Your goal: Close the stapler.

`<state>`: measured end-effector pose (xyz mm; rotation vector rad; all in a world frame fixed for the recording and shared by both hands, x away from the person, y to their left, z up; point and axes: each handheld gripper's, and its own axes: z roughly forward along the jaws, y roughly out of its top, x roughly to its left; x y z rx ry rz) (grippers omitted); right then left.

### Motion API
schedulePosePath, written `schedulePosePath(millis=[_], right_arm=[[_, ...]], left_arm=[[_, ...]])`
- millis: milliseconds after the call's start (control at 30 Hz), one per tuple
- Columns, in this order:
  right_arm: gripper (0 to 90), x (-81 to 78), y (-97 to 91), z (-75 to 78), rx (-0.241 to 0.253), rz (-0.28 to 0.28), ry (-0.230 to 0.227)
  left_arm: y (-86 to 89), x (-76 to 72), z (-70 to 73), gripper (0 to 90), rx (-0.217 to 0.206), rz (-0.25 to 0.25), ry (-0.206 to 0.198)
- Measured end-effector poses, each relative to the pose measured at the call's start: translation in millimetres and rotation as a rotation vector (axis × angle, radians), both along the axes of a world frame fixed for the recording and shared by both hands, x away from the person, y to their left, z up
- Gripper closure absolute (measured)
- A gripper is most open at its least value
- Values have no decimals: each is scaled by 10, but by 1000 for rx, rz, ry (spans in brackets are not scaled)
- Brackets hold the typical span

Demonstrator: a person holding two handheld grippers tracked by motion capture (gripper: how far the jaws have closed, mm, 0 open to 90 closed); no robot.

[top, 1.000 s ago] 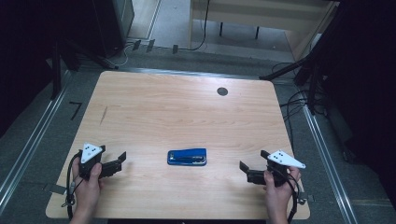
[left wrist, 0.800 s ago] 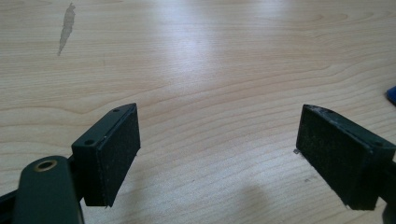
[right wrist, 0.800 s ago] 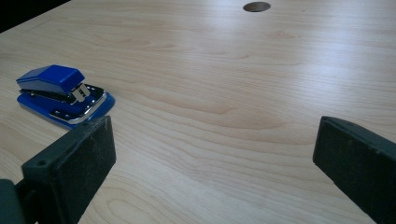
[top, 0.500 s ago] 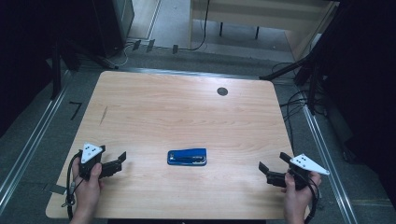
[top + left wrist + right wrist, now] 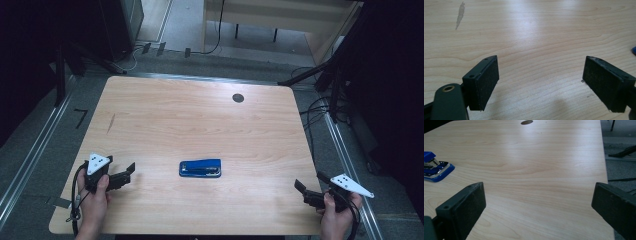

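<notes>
A blue stapler [image 5: 200,168] lies flat on the wooden table [image 5: 200,120], a little front of centre. My left gripper [image 5: 129,174] rests at the front left, jaws pointing right at the stapler, open and empty. In the left gripper view the gripper [image 5: 541,82] has bare wood between its pads, and a blue sliver of the stapler [image 5: 634,50] shows at the right edge. My right gripper [image 5: 309,181] hovers at the front right corner, open, with nothing in it. In the right gripper view the gripper [image 5: 539,207] faces across the table with the stapler [image 5: 435,168] far left.
A dark round hole [image 5: 238,98] sits near the table's far edge. A grey streak [image 5: 110,123] marks the wood at left. Cables [image 5: 320,107] trail on the floor beyond the right edge. The table's right edge [image 5: 604,165] lies close to my right gripper.
My right gripper has drawn back to the right and toward the front corner, away from the stapler. The left gripper and the stapler have stayed put.
</notes>
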<state>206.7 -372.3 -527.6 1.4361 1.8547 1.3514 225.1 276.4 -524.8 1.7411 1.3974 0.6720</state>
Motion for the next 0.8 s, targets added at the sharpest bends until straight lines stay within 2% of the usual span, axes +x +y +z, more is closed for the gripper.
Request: schedulePosePath(millis=[200,300,500,700,800], right_arm=[[0,-50,-141,-100,-5,-14,27],[0,-60,-186,-136,26,-19,21],[0,-76,-151,-184,4,-2,21],[0,-75,-142,-240,-6,-9,25],[0,-84,-177,-241,11,-20,15]], left_arm=[[2,-5,3,141,1,4,1],[5,-7,2,141,-4,9,-2],[11,-13,2,141,-13,16,-4],[18,-7,2,141,-15,13,1],[21,-5,2,140,-19,15,1]])
